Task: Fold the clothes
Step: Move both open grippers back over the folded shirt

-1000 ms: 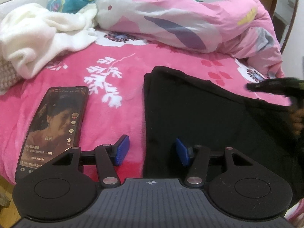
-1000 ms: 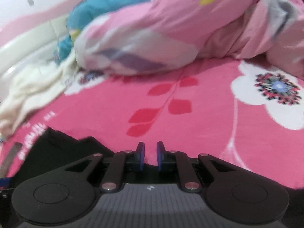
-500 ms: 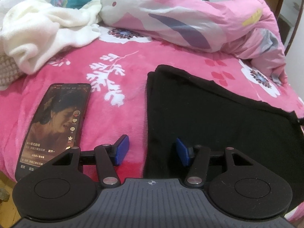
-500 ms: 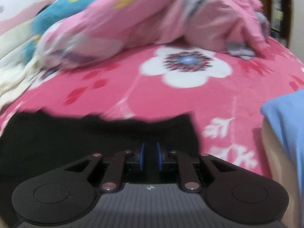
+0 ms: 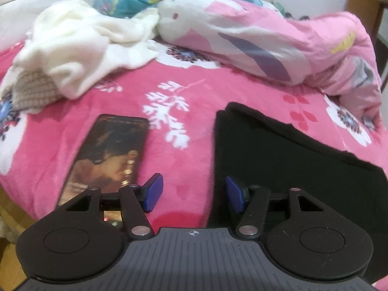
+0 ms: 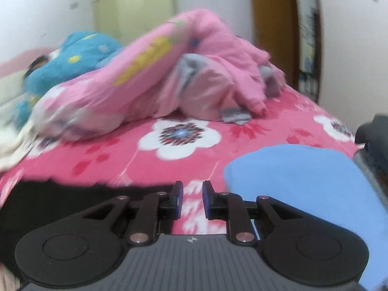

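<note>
A black garment (image 5: 291, 160) lies folded flat on the pink floral bedspread (image 5: 194, 97), right of centre in the left wrist view. Its edge shows at the lower left of the right wrist view (image 6: 60, 201). My left gripper (image 5: 191, 194) is open and empty, hovering over the garment's near left edge. My right gripper (image 6: 191, 198) is slightly open and empty, above the bedspread just right of the black garment. A light blue garment (image 6: 303, 181) lies to its right.
A phone (image 5: 106, 155) with a lit screen lies left of the black garment. A white fluffy blanket (image 5: 80, 46) and a pink quilt (image 5: 266, 43) are heaped at the back. A dark object (image 6: 373, 135) sits at the right edge.
My right gripper let go of the black garment's corner, opened a little and swung right toward the blue garment. My left gripper drew back slightly and stayed open.
</note>
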`<state>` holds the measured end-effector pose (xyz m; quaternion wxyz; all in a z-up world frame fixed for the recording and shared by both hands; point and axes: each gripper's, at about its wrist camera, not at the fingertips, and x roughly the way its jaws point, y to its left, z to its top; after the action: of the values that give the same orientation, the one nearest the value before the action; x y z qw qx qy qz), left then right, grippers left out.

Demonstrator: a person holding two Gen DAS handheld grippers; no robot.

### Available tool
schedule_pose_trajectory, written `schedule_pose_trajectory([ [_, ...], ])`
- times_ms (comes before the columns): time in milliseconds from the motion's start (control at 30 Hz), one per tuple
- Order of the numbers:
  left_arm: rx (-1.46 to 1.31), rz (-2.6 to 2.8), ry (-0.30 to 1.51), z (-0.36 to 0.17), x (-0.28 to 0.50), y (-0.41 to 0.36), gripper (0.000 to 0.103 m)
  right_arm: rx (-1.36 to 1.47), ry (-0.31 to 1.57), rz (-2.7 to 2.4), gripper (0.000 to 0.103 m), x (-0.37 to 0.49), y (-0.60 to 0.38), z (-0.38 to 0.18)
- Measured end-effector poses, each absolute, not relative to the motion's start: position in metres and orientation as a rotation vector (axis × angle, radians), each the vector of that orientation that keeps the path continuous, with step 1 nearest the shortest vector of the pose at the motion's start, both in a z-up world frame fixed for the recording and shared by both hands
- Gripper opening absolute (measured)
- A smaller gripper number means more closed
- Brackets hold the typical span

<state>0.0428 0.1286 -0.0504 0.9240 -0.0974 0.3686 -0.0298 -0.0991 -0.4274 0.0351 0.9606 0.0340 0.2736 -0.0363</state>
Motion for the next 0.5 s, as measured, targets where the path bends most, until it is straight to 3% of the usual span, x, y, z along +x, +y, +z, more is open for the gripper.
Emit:
schedule_pose_trajectory([
  [300, -0.219, 0.040, 0.742, -0.025, -0.006, 0.155, 0.058, -0.136, 0.706, 0.272, 0.017, -0.145, -0.305, -0.048],
  [467, -0.218, 0.106, 0.738, -0.025, -0.035, 0.178, 0.060, 0.060, 0.707, 0.131, 0.012, -0.169, -0.363, -0.067],
  [500, -0.222, 0.113, 0.747, -0.028, -0.039, 0.182, 0.060, 0.105, 0.694, 0.079, 0.016, -0.174, -0.374, -0.065],
])
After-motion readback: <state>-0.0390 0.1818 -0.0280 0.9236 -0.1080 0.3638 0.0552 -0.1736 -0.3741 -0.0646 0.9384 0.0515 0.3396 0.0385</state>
